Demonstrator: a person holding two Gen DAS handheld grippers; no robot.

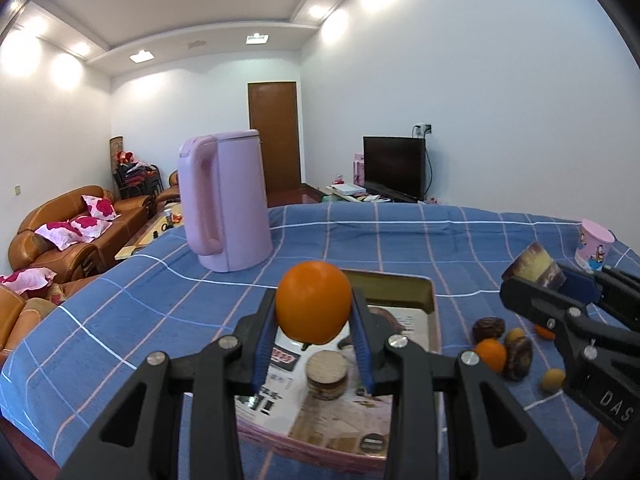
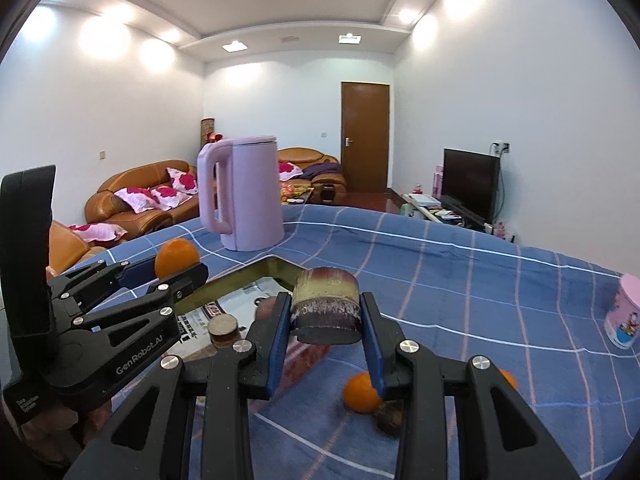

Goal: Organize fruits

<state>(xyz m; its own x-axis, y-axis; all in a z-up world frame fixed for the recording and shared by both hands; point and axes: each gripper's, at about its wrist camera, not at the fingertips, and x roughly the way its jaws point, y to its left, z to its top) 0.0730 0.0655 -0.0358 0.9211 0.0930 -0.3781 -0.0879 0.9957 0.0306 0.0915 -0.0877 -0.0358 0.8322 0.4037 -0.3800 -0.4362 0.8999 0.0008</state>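
Observation:
My left gripper (image 1: 314, 330) is shut on an orange (image 1: 314, 306) and holds it above the tin tray (image 1: 434, 312). A short sugarcane piece (image 1: 327, 374) lies in the tray on newspaper. My right gripper (image 2: 325, 334) is shut on a dark sugarcane segment (image 2: 326, 306), held above the tray's right edge (image 2: 280, 266). It shows in the left wrist view (image 1: 534, 270) at the right. Loose fruits lie on the blue cloth right of the tray: a small orange (image 1: 492, 354), dark pieces (image 1: 518, 354), small yellow fruit (image 1: 553, 379). The orange (image 2: 176, 256) in my left gripper shows in the right wrist view.
A pink kettle (image 1: 228, 204) stands on the blue checked tablecloth (image 1: 380, 240) behind the tray. A pink cup (image 1: 594, 244) stands at the far right. Sofas, a TV and a door are beyond the table.

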